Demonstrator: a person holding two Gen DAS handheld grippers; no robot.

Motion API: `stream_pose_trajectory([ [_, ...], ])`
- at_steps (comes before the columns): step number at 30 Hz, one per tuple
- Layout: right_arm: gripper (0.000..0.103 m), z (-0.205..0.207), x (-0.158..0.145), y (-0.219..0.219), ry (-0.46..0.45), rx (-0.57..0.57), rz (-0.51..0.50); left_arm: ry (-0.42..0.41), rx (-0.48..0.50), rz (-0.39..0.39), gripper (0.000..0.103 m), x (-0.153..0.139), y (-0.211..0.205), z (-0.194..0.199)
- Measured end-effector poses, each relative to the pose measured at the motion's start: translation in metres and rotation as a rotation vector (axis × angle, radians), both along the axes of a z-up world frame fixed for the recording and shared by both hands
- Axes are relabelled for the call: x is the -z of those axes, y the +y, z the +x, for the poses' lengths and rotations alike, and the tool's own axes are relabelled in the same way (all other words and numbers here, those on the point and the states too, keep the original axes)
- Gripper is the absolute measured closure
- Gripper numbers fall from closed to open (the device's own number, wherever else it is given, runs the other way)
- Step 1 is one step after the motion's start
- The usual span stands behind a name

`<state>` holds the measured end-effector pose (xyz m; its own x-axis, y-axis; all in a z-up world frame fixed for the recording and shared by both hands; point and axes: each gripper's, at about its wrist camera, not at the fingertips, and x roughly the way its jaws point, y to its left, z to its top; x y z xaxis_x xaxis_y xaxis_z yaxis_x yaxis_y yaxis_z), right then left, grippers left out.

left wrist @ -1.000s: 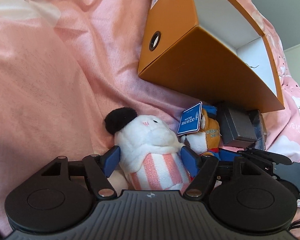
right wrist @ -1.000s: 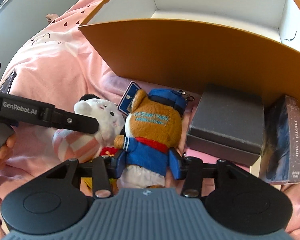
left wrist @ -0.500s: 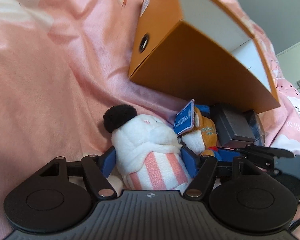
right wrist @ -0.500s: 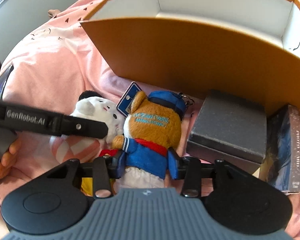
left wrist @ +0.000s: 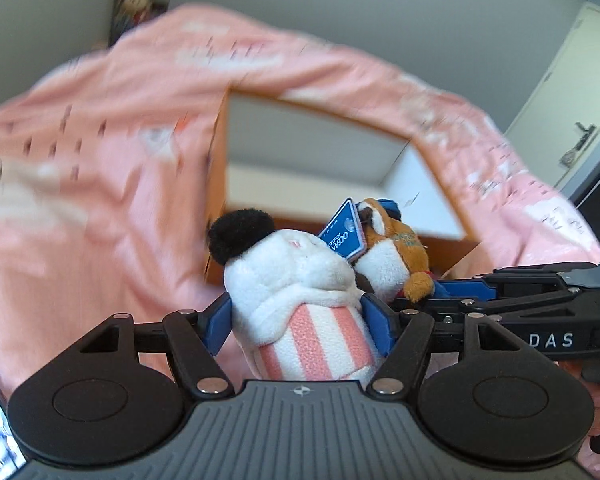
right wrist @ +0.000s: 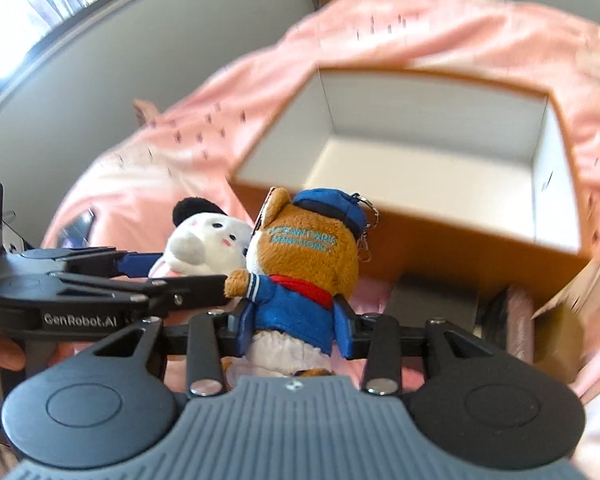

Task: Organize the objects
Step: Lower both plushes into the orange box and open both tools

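Note:
A white plush with a black ear and a pink-striped body [left wrist: 284,276] sits between the blue pads of my left gripper [left wrist: 298,322], which is shut on its body. A brown bear plush in a blue jacket and cap [right wrist: 304,256] is pinched at the waist by my right gripper [right wrist: 294,330]. Both toys hang side by side, touching, above the pink blanket. A blue tag [left wrist: 344,236] sticks up between their heads. Behind them stands the open orange box [right wrist: 420,240], its white inside bare. The bear [left wrist: 392,256] also shows in the left wrist view.
A dark grey box [right wrist: 432,296] and a card box [right wrist: 516,320] lie against the orange box's front wall. The pink blanket [right wrist: 160,160] covers the bed all round. Grey walls, a window and a door lie beyond. A hand [right wrist: 0,352] holds the left gripper's handle.
Both grippers have risen with their plush toys off the blanket. The views now look over the box's front wall into its white inside. The background is blurred by motion.

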<state>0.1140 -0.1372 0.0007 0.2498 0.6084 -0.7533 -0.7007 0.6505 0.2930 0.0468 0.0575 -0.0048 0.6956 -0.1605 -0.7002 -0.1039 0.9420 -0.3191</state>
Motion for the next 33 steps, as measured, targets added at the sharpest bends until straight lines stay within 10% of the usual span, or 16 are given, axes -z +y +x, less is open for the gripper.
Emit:
stream_pose_trajectory([
  [14, 0.061, 0.057, -0.08, -0.022, -0.143, 0.091, 0.151, -0.206, 0.075, 0.19, 0.025, -0.061, -0.013, 0.064],
  [27, 0.062, 0.165, 0.032, 0.003, 0.273, 0.213, 0.164, 0.049, 0.213, 0.367, 0.025, 0.015, -0.016, 0.14],
  [33, 0.062, 0.178, 0.067, 0.019, 0.325, 0.193, 0.1, 0.134, 0.281, 0.488, 0.025, 0.04, -0.028, 0.157],
])
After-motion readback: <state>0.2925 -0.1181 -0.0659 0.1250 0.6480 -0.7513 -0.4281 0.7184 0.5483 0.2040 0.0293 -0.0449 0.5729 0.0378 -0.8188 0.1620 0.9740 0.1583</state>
